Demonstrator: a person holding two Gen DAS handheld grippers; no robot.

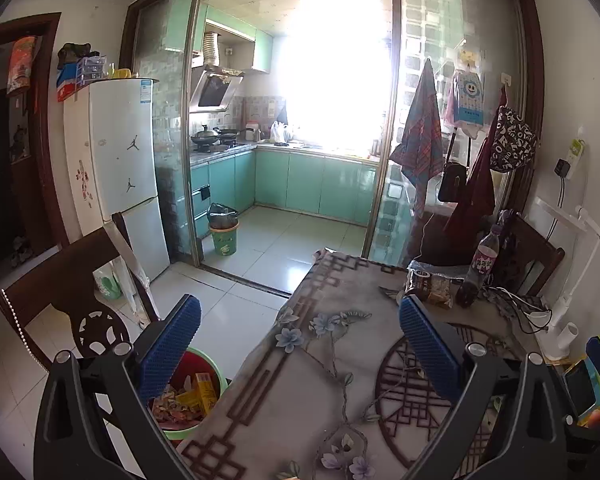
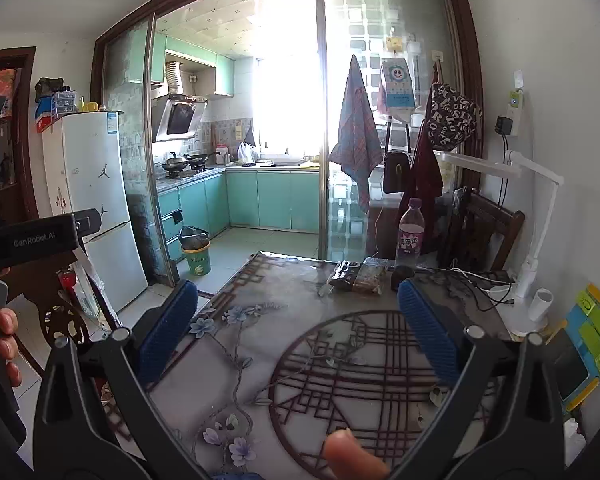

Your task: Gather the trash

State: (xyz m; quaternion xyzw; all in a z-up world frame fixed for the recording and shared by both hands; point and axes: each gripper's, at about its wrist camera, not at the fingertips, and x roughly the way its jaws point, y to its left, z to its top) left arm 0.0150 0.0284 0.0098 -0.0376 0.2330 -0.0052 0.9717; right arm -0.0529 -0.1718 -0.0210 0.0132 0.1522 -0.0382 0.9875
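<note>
I saw both grippers, left gripper (image 1: pixel 300 340) and right gripper (image 2: pixel 298 320), spread apart, empty | patterned tablecloth (image 2: pixel 340 352) bare near | snack packets (image 2: pixel 356 278) and bottle (image 2: pixel 410 232) far right | green trash bin (image 1: pixel 204 392) on floor left.

Near and middle stretch of the patterned table (image 2: pixel 260 320) bare and open to a gripper, far end blocked by snack packets (image 2: pixel 356 276) and an upright purple bottle (image 2: pixel 410 228), right edge crowded by cables (image 2: pixel 480 280) and white lamp base (image 2: pixel 528 280), dark chair (image 1: pixel 72 296) and green bin (image 1: pixel 204 392) close along the left edge.
</note>
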